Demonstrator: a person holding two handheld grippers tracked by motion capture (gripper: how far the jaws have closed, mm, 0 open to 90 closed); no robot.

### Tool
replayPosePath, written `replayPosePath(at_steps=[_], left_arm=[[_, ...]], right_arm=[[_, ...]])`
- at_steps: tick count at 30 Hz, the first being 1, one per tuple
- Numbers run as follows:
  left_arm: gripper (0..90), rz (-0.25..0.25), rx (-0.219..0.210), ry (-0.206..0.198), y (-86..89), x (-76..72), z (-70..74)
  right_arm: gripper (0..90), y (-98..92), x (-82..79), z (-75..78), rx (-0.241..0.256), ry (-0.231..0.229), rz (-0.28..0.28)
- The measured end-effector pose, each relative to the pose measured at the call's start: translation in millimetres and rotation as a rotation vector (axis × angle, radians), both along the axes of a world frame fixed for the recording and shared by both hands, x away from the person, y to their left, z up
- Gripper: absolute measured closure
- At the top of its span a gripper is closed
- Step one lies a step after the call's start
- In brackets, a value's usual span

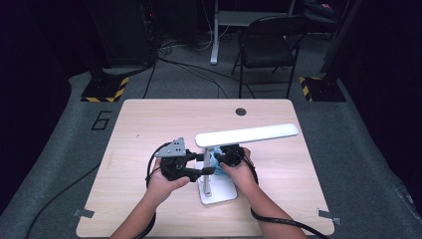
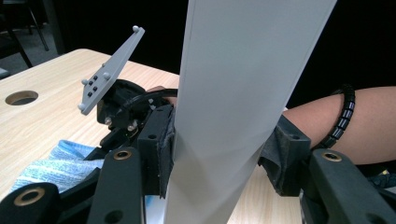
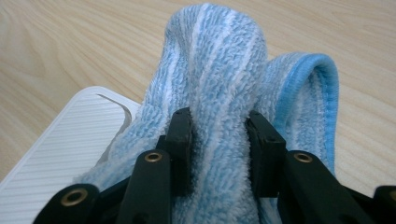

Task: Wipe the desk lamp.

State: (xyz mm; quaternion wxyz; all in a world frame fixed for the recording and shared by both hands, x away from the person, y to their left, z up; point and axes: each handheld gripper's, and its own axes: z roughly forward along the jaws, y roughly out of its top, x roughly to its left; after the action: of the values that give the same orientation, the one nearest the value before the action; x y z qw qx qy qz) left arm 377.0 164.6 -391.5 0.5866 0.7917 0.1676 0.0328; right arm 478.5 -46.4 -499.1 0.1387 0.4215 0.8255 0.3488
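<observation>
A white desk lamp stands near the table's front, with a flat base (image 1: 222,193), an upright stem (image 1: 205,183) and a long head bar (image 1: 247,134). My left gripper (image 1: 203,171) comes in from the left and is shut on the stem (image 2: 252,70), which its pads (image 2: 163,140) squeeze from both sides. My right gripper (image 1: 220,160) sits just right of the stem under the head bar, shut on a bunched blue striped cloth (image 3: 219,60). The cloth (image 1: 212,162) hangs against the stem above the ribbed base (image 3: 60,149). In the left gripper view the right gripper (image 2: 126,114) appears beyond the stem.
The light wooden table (image 1: 149,124) has a round cable hole (image 1: 241,111) at the back. Behind it stand a black folding chair (image 1: 268,45) and two floor stands with yellow-black feet (image 1: 104,90). Cables trail from both grippers off the front edge.
</observation>
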Motion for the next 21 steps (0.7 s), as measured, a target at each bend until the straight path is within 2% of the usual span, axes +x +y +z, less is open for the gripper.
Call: replayPosePath(at_steps=[2, 3, 4, 7, 8, 9, 10, 12, 13, 14, 15, 16, 17, 18, 21], left_arm=[[49.8, 0.001, -0.003, -0.002, -0.6, -0.6, -0.6], [49.8, -0.003, -0.001, -0.001, -0.3, -0.5, -0.5], [49.9, -0.004, 0.0, 0.0, -0.2, -0.4, -0.4], [49.9, -0.01, 0.003, -0.005, -0.6, -1.1, -0.2], [49.9, -0.007, 0.005, -0.009, -0.6, -1.4, -0.1], [49.9, -0.005, 0.006, -0.008, -0.3, -1.7, -0.1], [50.0, -0.005, 0.006, -0.008, -0.3, -1.7, -0.1], [49.9, -0.002, 0.004, -0.001, -0.2, -2.0, -0.1], [49.9, -0.006, 0.007, -0.007, -0.1, -1.4, 0.0], [49.9, -0.005, 0.007, -0.006, -0.2, -1.5, 0.0], [49.9, -0.004, 0.003, -0.002, -0.3, -1.7, -0.4], [49.9, -0.004, 0.003, -0.002, -0.3, -1.7, -0.4], [49.9, -0.006, 0.004, -0.004, -0.3, -1.4, -0.4], [49.9, -0.006, 0.004, -0.004, -0.3, -1.2, -0.4], [49.8, -0.006, 0.005, -0.005, -0.3, -1.0, -0.5]], right_arm=[[65.8, 0.0, -2.6, -2.3, 0.016, -0.033, -0.009], [66.0, -0.2, -6.0, -1.0, 0.001, -0.02, -0.009], [66.2, -0.3, -9.4, -0.5, -0.019, -0.031, 0.005], [66.9, -1.4, -21.1, -0.1, -0.026, -0.054, 0.03], [66.9, -1.4, -24.0, -0.1, -0.022, -0.044, 0.035], [67.0, -0.9, -32.1, -0.4, -0.03, -0.057, 0.056], [67.0, -0.9, -32.1, -0.4, -0.03, -0.057, 0.056], [67.3, -1.1, -43.4, -0.7, -0.044, -0.073, 0.072], [67.4, -3.9, -55.7, -2.7, -0.031, -0.085, 0.086], [67.4, -3.9, -55.7, -2.7, -0.031, -0.085, 0.086], [67.4, -9.0, -68.8, -4.3, -0.012, -0.08, 0.09], [67.4, -9.0, -68.8, -4.3, -0.012, -0.08, 0.09], [67.4, -13.4, -81.8, -5.4, -0.006, -0.086, 0.107], [67.4, -13.4, -81.8, -5.4, -0.006, -0.086, 0.107], [67.4, -19.0, -101.8, -5.7, -0.004, -0.085, 0.137]])
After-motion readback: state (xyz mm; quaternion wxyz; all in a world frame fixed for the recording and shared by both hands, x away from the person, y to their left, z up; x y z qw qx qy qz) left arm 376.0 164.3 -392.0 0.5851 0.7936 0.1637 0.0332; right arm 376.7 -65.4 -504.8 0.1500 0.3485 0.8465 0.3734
